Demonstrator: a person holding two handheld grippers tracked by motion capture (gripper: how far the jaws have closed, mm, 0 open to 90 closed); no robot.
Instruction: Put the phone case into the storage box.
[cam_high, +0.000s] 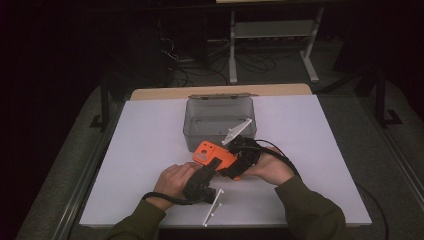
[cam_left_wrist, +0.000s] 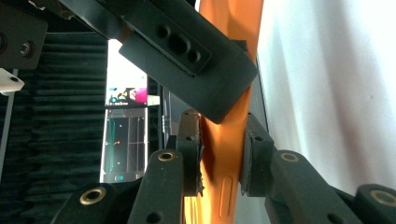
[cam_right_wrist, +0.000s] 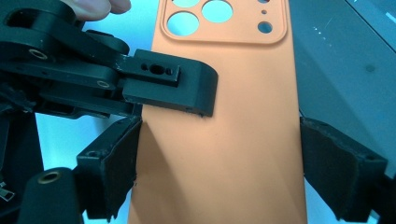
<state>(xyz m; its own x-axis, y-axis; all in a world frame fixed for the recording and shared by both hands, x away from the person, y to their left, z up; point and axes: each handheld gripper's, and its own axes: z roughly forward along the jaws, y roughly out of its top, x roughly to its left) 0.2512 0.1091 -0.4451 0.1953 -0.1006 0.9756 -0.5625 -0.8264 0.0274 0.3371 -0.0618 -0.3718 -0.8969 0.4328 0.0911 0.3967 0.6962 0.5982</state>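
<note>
An orange phone case (cam_high: 209, 152) with round camera holes hangs above the white table, just in front of a grey box, gripped from both sides. In the left gripper view the case (cam_left_wrist: 233, 18) stands edge-on. My left gripper (cam_left_wrist: 220, 163) is shut on it, a pad pressed against each face. In the right gripper view the case (cam_right_wrist: 224, 70) lies flat. My right gripper (cam_right_wrist: 219, 163) spans its width, with a pad on each long edge. From above, the left gripper (cam_high: 214, 165) comes in from the lower left and the right gripper (cam_high: 228, 166) from the right.
A clear grey box (cam_high: 192, 131) with its lid folded back stands at the middle of the white table (cam_high: 145, 155). Both forearms in green sleeves rest near the table's front edge. Beyond the far edge are a white metal stand (cam_high: 272, 30) and cables on the floor.
</note>
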